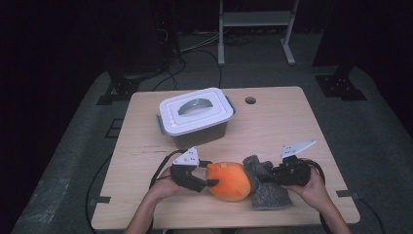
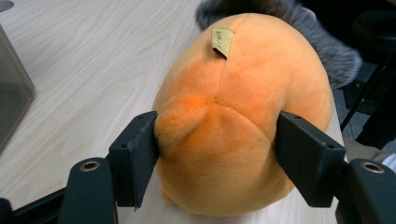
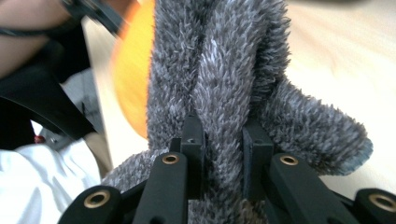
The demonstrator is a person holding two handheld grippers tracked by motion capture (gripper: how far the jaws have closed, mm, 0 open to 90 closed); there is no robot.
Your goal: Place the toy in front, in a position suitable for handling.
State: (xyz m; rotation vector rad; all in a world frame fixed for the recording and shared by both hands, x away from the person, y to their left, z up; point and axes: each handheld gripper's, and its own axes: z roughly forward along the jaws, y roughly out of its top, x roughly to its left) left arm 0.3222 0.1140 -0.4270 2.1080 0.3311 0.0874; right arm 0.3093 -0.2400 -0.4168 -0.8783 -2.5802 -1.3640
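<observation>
An orange plush toy (image 1: 229,180) lies near the table's front edge, with a grey furry cloth (image 1: 265,187) wrapped against its right side. My left gripper (image 1: 210,173) is shut on the orange plush toy (image 2: 233,116), its pads (image 2: 140,154) pressing into both sides of the rounded end. A small yellow tag (image 2: 222,42) sits on top of the toy. My right gripper (image 1: 272,174) is shut on a fold of the grey furry cloth (image 3: 224,93), which stands up between its pads (image 3: 194,140). The orange plush toy (image 3: 133,79) shows blurred behind the cloth.
A grey box with a white lid (image 1: 195,116) stands behind the toy, toward the table's middle left. A round hole (image 1: 250,100) is in the wooden table (image 1: 292,126) near its far edge. A white frame (image 1: 255,24) stands on the floor beyond.
</observation>
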